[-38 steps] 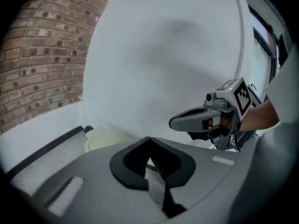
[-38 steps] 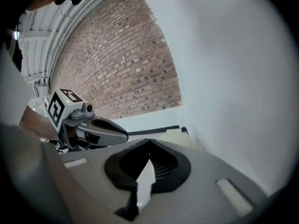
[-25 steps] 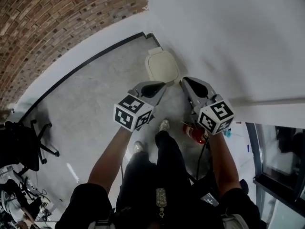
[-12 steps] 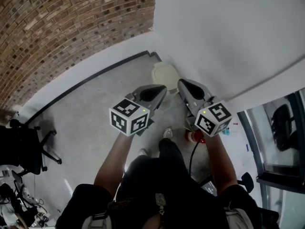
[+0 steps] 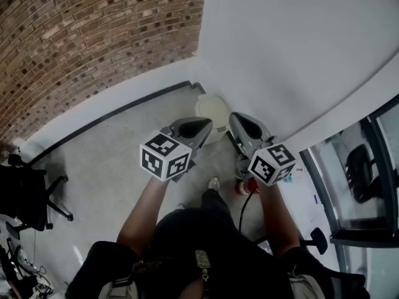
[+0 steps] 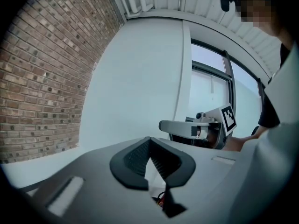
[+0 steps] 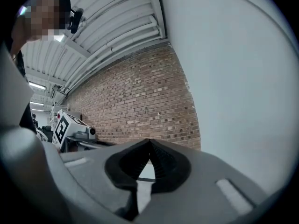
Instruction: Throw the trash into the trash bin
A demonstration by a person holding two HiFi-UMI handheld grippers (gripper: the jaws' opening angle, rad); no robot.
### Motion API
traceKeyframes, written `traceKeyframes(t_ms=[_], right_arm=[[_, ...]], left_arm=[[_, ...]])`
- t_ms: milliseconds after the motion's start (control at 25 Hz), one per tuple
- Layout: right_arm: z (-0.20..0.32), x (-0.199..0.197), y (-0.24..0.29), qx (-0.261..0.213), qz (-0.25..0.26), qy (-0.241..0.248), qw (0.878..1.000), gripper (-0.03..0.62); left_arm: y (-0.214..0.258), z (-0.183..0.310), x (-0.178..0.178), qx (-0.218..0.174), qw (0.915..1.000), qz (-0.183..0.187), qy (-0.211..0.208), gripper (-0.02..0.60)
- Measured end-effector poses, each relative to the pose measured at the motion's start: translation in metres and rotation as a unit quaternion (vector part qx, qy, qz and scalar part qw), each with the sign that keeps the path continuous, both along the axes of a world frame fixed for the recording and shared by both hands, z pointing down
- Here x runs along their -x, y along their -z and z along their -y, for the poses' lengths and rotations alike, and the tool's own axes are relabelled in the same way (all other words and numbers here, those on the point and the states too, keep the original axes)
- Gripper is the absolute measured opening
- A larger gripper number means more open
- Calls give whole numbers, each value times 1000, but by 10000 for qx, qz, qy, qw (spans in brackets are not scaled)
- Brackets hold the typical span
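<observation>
- Both forearms reach forward from the body, side by side and close together. Each hand holds a tool with a marker cube at its near end. Both tools point roughly level toward the far corner, where the brick wall (image 5: 93, 42) meets the white wall (image 5: 299, 55).
- The left tongs (image 5: 207, 124) are pressed together at the tips with nothing pinched. In the left gripper view, only pale wall and a speck of red show through the gap behind the tips.
- The right tongs (image 5: 235, 118) are likewise pressed tip to tip and hold nothing. In the right gripper view, only pale floor and the dark strip at the wall's foot show through the gap.
- Only the head view shows the trash bin (image 5: 215, 106). It stands on the floor (image 5: 106, 161) at the foot of the white wall, by the corner and far of the person's shoe (image 5: 213, 183).
- The bin's cream lid appears closed, so its contents are hidden. The left tongs overlap its near-left edge in that view.
- The head view also shows a red object (image 5: 250, 185) on the floor under the right tool's cube. A black office chair (image 5: 28, 198) stands at the near left.
- The left gripper view adds a tall window (image 6: 210, 92) to the right, with the right tool beside it.
- The right gripper view adds a ribbed ceiling (image 7: 107, 27) with strip lights. The left tool's cube is at its left edge.
</observation>
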State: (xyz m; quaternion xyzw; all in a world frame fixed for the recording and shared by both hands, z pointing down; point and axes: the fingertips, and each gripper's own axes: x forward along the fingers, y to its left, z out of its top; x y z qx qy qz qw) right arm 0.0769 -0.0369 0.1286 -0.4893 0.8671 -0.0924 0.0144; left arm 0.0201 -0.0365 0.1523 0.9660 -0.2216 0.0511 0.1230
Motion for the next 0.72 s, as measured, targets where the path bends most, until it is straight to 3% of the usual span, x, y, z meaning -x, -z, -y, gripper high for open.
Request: traceKeyframes(t_ms=[720], right_arm=[[-15, 12, 19, -149, -23, -115, 9998, 2]], left_arm=[[14, -14, 4, -103, 9999, -127, 20, 3]])
